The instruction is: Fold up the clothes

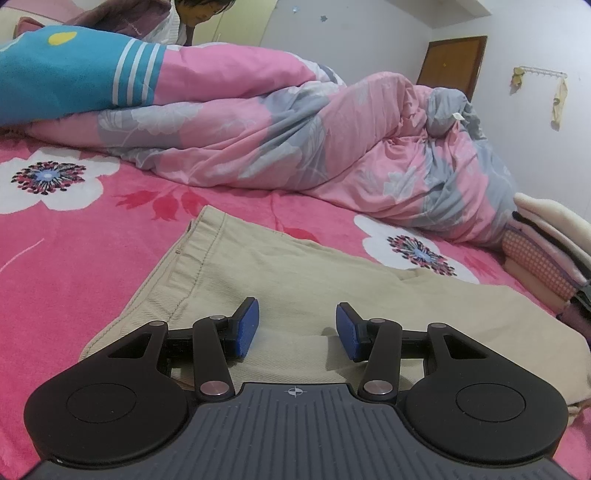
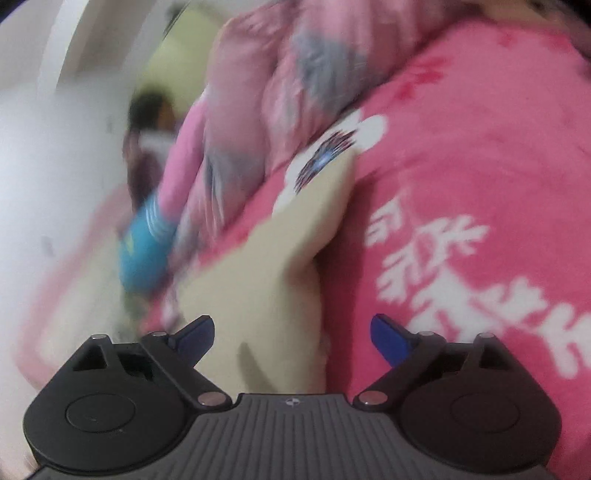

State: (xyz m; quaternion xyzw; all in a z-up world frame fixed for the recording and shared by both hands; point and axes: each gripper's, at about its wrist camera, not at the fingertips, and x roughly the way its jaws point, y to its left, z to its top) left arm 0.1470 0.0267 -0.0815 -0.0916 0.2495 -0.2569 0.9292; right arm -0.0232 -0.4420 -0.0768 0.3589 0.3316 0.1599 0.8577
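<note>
Beige trousers (image 1: 280, 273) lie flat on a pink flowered blanket (image 1: 74, 266), with a stitched hem edge at the far left. My left gripper (image 1: 297, 328) is open and empty, hovering low over the trousers. In the blurred right wrist view the trousers (image 2: 280, 266) stretch away from the camera as a long beige strip. My right gripper (image 2: 293, 338) is open wide and empty, just above the near end of the strip.
A rumpled pink and grey quilt (image 1: 295, 140) lies across the far side of the bed. A blue striped pillow (image 1: 66, 74) sits at far left. Folded cloth (image 1: 546, 251) is stacked at the right edge. A person (image 1: 199, 14) is behind the quilt.
</note>
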